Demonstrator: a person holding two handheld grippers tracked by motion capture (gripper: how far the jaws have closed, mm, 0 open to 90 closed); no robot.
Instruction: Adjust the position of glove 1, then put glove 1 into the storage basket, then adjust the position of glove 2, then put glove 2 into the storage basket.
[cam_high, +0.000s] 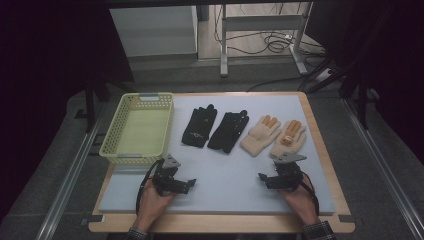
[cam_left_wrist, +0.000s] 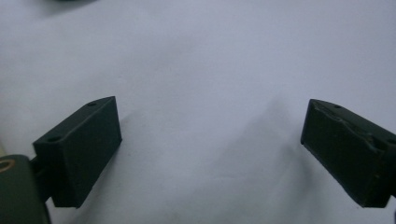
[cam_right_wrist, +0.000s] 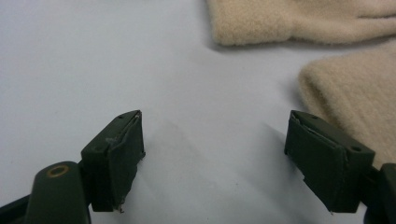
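surface: wooden table (cam_high: 320, 150) topped with a pale grey-blue foam mat (cam_high: 225, 170); the mat covers most of the board, wood rim showing at the front and right edges.
mat close-up: plain, matte, faint shadows under the jaws in both gripper views.
basket: yellow-green plastic basket (cam_high: 112, 135) at the mat's left side, perforated walls, nothing inside.
black gloves: pair of black gloves (cam_high: 215, 129) lying flat mid-mat, side by side, fingers pointing away from the person.
cream gloves: pair of cream knit gloves (cam_high: 274, 135) just right of the black pair, flat, orange-tinted fingertips.
left gripper: left gripper (cam_high: 189, 184) low over the bare mat near the front, in front of the basket's near corner; jaws spread wide, nothing between them.
right gripper: right gripper (cam_high: 262, 177) near the front right, just short of the cream gloves' cuffs; jaws spread wide, empty. In the right gripper view the cream fleece sits beside the right-hand jaw; cannot tell if it touches.
room: dim; dark carpeted floor, metal rails (cam_high: 70, 175) either side of the table, a white desk frame (cam_high: 260, 25) and loose cables (cam_high: 270, 42) on the floor behind.
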